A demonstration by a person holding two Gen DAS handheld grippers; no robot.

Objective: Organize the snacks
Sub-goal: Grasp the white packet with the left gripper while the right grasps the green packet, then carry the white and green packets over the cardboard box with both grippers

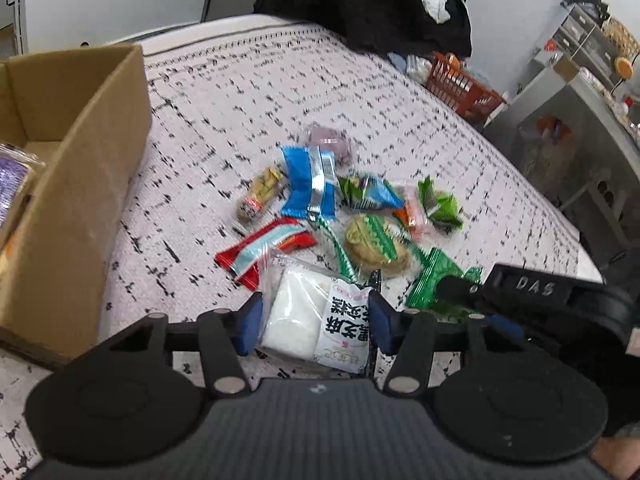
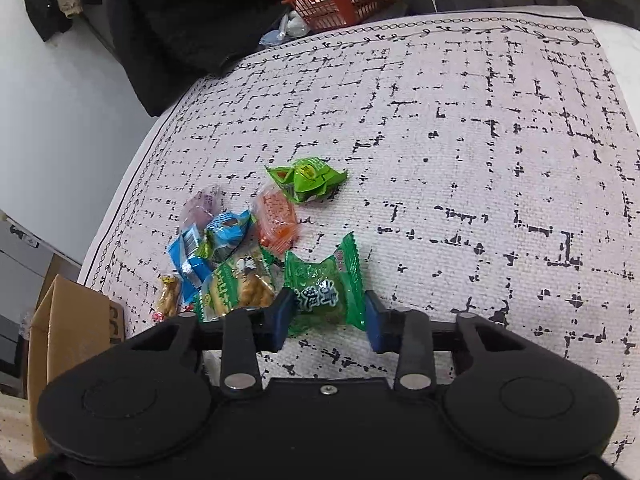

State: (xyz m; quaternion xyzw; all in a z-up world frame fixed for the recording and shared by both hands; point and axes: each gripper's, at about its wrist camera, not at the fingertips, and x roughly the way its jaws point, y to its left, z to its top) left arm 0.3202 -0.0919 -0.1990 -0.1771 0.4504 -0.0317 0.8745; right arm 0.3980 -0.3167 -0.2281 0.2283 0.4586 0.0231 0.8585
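Observation:
My left gripper (image 1: 315, 326) is shut on a white snack packet (image 1: 308, 316) with black print; both blue pads press its sides. My right gripper (image 2: 328, 320) is shut on a green wrapped snack (image 2: 326, 292), its pads against the wrapper's two edges low over the patterned cloth (image 2: 460, 152). Just beyond lies the snack pile: a blue packet (image 1: 310, 184), a red packet (image 1: 264, 252), a green-striped biscuit packet (image 1: 376, 244), an orange packet (image 2: 276, 220) and a green folded packet (image 2: 308, 178). At the left stands an open cardboard box (image 1: 80, 184) with a purple packet (image 1: 12, 184) inside.
The cloth-covered table ends at a border edge at the back (image 2: 440, 28). An orange plastic basket (image 2: 344, 0) and dark clothing (image 1: 368, 0) sit beyond it. Shelves and clutter (image 1: 580, 60) stand at the far right. The box corner (image 2: 68, 332) shows low on the left.

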